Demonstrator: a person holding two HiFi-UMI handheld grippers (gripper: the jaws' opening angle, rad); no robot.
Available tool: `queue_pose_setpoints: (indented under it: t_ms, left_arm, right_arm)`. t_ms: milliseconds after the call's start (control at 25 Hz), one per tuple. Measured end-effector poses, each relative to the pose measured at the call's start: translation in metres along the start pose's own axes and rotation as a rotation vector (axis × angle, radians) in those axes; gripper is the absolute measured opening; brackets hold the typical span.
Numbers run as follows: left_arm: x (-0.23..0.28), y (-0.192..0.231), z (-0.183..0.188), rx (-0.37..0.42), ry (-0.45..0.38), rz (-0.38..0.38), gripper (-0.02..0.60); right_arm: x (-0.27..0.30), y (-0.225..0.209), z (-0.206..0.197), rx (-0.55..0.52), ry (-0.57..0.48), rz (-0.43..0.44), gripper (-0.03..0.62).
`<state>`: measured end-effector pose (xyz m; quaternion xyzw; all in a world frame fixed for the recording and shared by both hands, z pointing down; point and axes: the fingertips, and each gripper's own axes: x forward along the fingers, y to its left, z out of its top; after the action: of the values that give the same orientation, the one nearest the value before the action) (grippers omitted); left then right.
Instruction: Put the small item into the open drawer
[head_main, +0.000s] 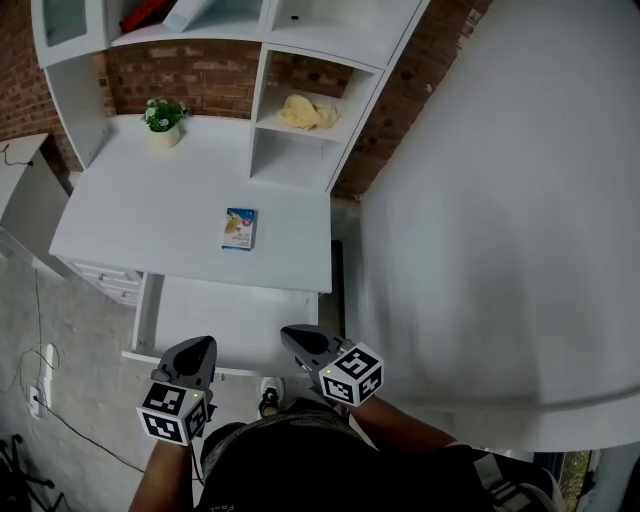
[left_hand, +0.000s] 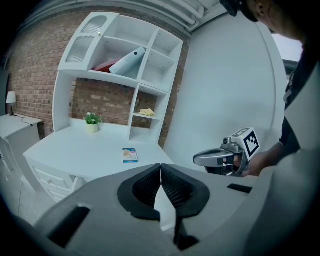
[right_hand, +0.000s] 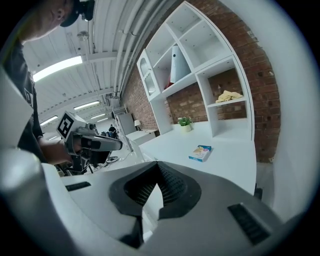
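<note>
The small item, a flat blue box (head_main: 240, 228), lies on the white desk top (head_main: 150, 220), near its front right. It shows too in the left gripper view as the box (left_hand: 130, 155) and in the right gripper view as the box (right_hand: 201, 152). Below the desk's front edge the open drawer (head_main: 147, 312) stands pulled out, white inside. My left gripper (head_main: 203, 346) and right gripper (head_main: 292, 336) hover side by side near the drawer's front, short of the box. The left gripper's jaws (left_hand: 160, 168) and the right gripper's jaws (right_hand: 157, 168) are shut with nothing between them.
A potted plant (head_main: 163, 118) stands at the desk's back left. A yellow cloth (head_main: 308, 112) lies in a cubby of the white shelf unit (head_main: 300, 160). A large white curved panel (head_main: 500, 220) fills the right. Closed drawers (head_main: 108, 280) and floor cables (head_main: 40, 390) lie left.
</note>
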<state>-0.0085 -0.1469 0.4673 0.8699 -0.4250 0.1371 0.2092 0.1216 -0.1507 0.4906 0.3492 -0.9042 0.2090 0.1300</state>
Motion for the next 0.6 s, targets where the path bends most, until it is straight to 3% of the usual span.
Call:
queue_pose_setpoints:
  t_ms: [240, 600]
  left_arm:
    - [0.031, 0.026, 0.011, -0.047, 0.003, 0.019, 0.018]
    - [0.042, 0.057, 0.019, -0.012, 0.025, 0.009, 0.018]
  right_arm:
    - [0.021, -0.033, 0.012, 0.0, -0.009, 0.003, 0.003]
    - [0.048, -0.053, 0.023, 0.032, -0.008, -0.076, 0.005]
